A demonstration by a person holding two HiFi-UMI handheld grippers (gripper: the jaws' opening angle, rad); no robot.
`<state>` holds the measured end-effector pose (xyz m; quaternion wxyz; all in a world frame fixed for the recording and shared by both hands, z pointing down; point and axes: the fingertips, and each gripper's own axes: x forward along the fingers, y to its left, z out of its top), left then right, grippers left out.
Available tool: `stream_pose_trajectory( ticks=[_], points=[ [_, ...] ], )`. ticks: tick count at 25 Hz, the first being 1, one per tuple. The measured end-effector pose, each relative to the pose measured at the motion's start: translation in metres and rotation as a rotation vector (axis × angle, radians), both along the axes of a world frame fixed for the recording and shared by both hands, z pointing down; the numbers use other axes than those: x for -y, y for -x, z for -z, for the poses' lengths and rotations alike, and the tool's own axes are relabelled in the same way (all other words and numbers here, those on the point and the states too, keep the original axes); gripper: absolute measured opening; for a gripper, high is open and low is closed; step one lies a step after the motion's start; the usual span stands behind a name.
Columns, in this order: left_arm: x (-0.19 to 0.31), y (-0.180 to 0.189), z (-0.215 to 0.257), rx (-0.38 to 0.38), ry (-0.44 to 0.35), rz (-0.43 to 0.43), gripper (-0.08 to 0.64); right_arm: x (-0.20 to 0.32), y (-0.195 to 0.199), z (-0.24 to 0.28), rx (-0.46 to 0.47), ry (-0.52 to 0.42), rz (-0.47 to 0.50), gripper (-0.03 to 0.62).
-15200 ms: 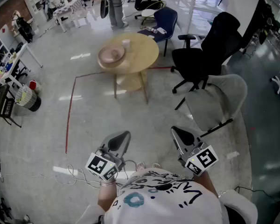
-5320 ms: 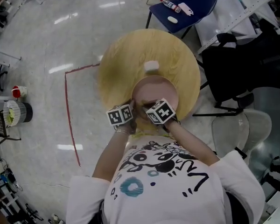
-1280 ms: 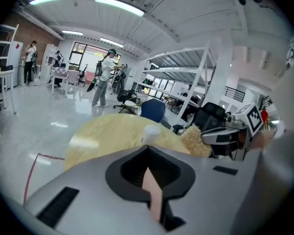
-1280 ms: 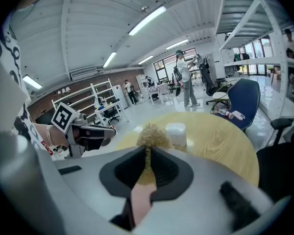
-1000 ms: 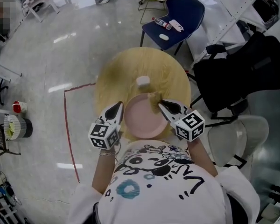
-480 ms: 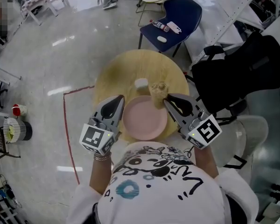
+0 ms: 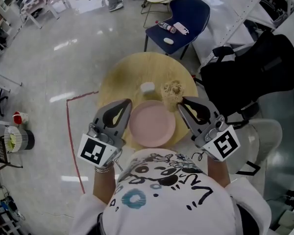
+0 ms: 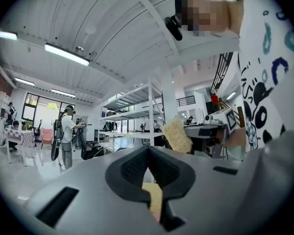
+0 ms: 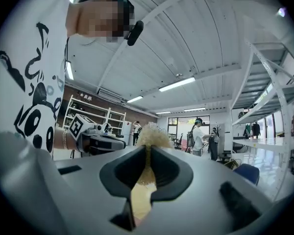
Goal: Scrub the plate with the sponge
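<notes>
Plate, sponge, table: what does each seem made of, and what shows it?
Plate: plastic or glazed ceramic, perhaps; smooth, even pink.
Sponge: coarse fibrous scrub material; tan, ragged outline.
Table: wood or wood-look laminate; pale yellow-brown, matte top.

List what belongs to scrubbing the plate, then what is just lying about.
For the job: sponge, gripped by the right hand-held gripper; pink plate; round table.
Lying about: small white object on the table; blue chair; black chair.
</notes>
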<state>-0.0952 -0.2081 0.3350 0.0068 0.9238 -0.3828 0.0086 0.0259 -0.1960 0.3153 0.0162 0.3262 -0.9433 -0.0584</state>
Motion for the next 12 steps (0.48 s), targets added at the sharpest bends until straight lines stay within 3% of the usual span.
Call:
stream_pose_trajectory(
  ticks=[12],
  points=[
    [-0.0017,-0.0042,0.0029,-0.015,0.001,-0.024,0.015,-0.0035,-0.0051,0.0111,0.038,0.004,-0.033,0.046]
  ],
)
